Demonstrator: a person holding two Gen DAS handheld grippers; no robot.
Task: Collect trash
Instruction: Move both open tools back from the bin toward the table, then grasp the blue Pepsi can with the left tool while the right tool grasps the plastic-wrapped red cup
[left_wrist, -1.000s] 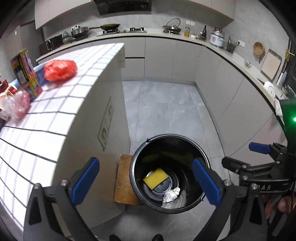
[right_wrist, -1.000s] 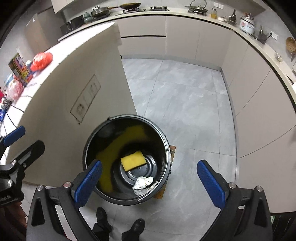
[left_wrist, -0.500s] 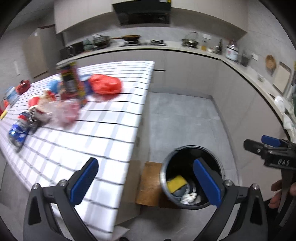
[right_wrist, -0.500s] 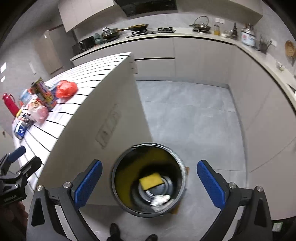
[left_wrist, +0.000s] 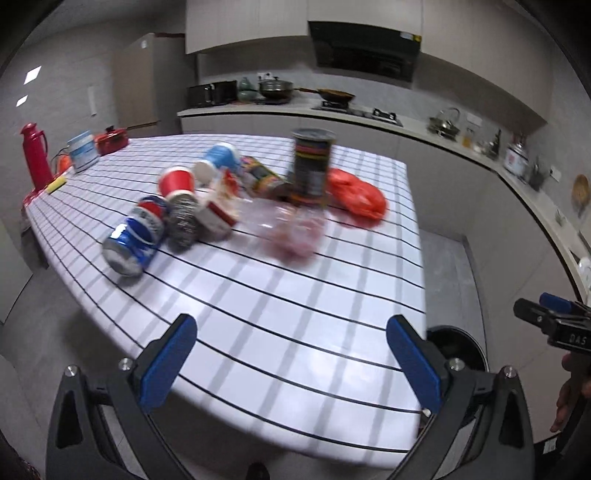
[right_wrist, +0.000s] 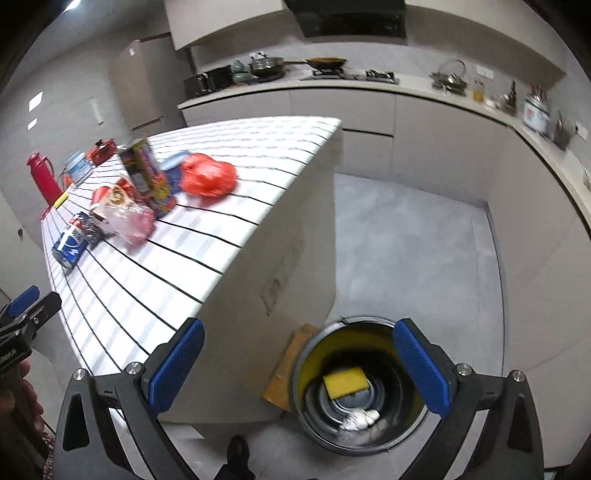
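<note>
Your left hand-held gripper (left_wrist: 291, 360) and right hand-held gripper (right_wrist: 301, 367) both gape wide, empty; one bin (right_wrist: 369, 439) at five o'clock holds one yellow sponge (right_wrist: 345, 382).

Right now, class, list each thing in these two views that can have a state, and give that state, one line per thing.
Left gripper: open, empty, above the table edge.
Right gripper: open, empty.
Trash bin: uncovered, on the floor beside the table.
Yellow sponge: inside the bin.
Crumpled paper: inside the bin.
Blue soda can: on its side on the table.
Tall dark canister: upright.
Red plastic bag: crumpled on the table.
</note>
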